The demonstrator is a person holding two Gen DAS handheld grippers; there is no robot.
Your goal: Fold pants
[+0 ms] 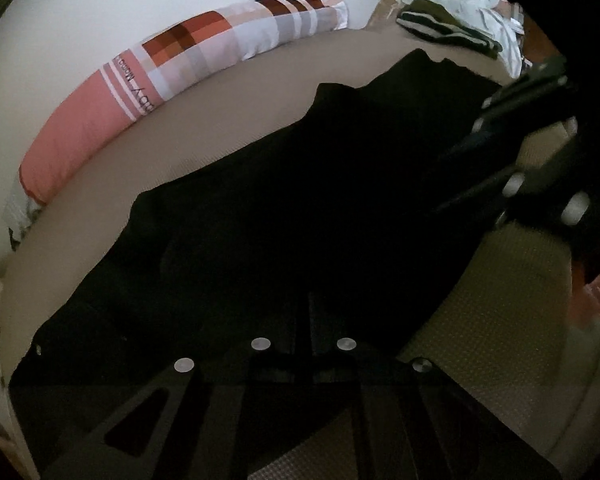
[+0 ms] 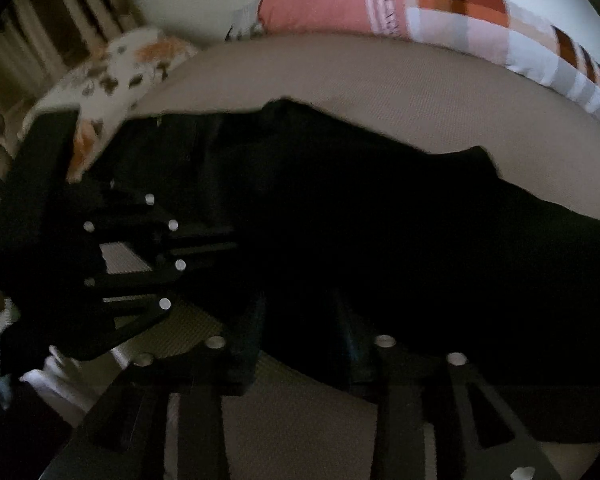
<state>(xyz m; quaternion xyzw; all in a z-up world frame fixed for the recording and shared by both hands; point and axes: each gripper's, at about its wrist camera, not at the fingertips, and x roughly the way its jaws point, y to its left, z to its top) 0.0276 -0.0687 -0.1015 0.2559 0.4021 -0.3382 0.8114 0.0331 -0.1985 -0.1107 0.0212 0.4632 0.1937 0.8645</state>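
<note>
Here the left gripper's (image 1: 304, 320) jaws pinch the black pants' (image 1: 300, 200) near edge; the right gripper's (image 2: 300, 344) jaws straddle it.

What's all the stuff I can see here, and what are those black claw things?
pants: one, black, spread across the bed
bed: one, beige cover, under the pants
long pillow: one, pink with orange and grey checks, along the wall
floral pillow: one, white with orange and brown, at the bed's end
clothes pile: several, white and dark green, far corner
left gripper: one, black, shut, over the pants
right gripper: one, black, jaws apart at the pants' near edge
</note>
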